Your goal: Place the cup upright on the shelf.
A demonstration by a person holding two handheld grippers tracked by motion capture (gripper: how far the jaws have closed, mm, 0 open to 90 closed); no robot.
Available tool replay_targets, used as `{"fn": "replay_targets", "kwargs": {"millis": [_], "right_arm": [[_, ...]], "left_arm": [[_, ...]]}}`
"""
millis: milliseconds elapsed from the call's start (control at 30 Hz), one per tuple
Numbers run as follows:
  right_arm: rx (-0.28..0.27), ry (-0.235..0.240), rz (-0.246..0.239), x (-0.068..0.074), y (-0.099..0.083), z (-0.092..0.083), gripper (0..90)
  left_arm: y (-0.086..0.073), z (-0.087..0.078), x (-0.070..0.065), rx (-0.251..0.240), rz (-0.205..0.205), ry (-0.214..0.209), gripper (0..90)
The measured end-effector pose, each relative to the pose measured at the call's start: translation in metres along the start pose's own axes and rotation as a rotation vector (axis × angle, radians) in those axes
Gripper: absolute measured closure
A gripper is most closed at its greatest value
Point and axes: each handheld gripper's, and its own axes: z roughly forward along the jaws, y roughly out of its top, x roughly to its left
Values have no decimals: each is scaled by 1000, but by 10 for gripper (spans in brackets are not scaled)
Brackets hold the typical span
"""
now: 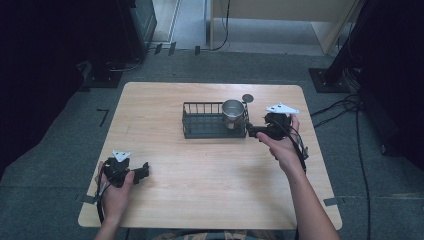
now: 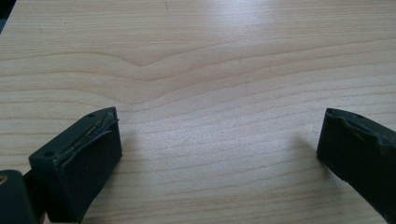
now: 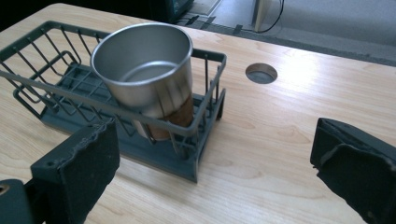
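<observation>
A steel cup [image 1: 233, 112] [image 3: 148, 77] stands upright in the right end of a dark wire rack [image 1: 199, 122] [image 3: 51, 70] at the middle of the wooden table [image 1: 210, 170]. My right gripper [image 1: 252, 131] [image 3: 215, 163] hovers just right of the rack, open, with nothing between its jaws; the rack's near corner lies ahead of its left jaw. My left gripper [image 1: 142, 172] [image 2: 219, 149] rests low near the table's front left, open over bare wood.
A round cable hole [image 1: 247, 97] [image 3: 261, 73] is cut in the tabletop behind the rack. Cables [image 1: 350, 107] trail on the grey floor to the right, and dark stands [image 1: 330, 75] sit beyond the table's far corners.
</observation>
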Motion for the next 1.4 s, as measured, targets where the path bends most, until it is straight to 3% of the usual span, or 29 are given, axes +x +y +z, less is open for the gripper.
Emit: {"fn": "replay_targets", "kwargs": {"millis": [1400], "right_arm": [[25,-78,72,-38,-66,-33,18]], "left_arm": [[0,0,0,1,2,0,0]]}}
